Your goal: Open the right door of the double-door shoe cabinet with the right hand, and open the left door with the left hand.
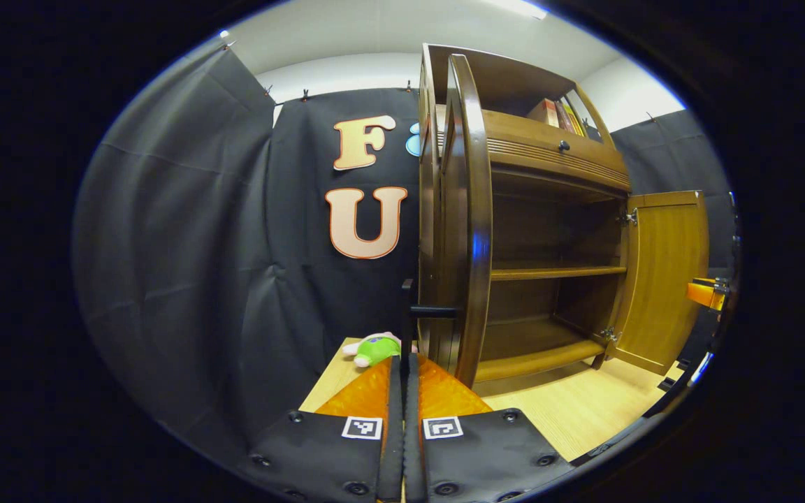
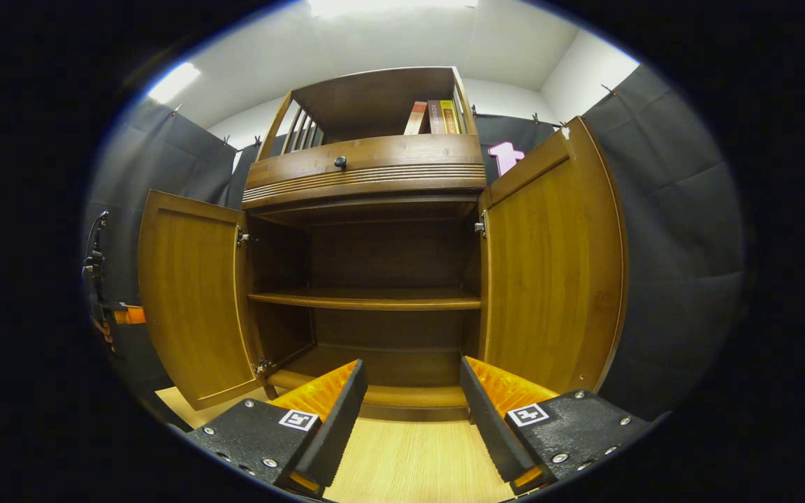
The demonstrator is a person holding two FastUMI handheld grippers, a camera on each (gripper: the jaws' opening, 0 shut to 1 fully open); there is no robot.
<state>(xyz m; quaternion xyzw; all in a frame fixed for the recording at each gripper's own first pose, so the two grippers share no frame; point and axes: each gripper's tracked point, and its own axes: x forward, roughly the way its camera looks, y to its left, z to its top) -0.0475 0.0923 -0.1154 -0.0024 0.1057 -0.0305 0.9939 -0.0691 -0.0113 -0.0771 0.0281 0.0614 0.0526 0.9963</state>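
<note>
In front of the right gripper (image 2: 413,391), whose fingers stand wide apart and hold nothing, the shoe cabinet (image 2: 364,178) stands open on the pale wooden floor (image 2: 409,464). Its left door (image 2: 189,307) and right door (image 2: 553,272) are both swung outward, showing bare shelves (image 2: 364,300). Books (image 2: 437,117) stand in the top compartment. In the left gripper view, the left gripper (image 1: 403,363) has its fingers drawn close together at the dark handle (image 1: 432,311) of the left door (image 1: 469,216); whether they actually press it is hard to tell. A green plush toy (image 1: 376,348) lies on the floor beyond, near the cloth wall.
</note>
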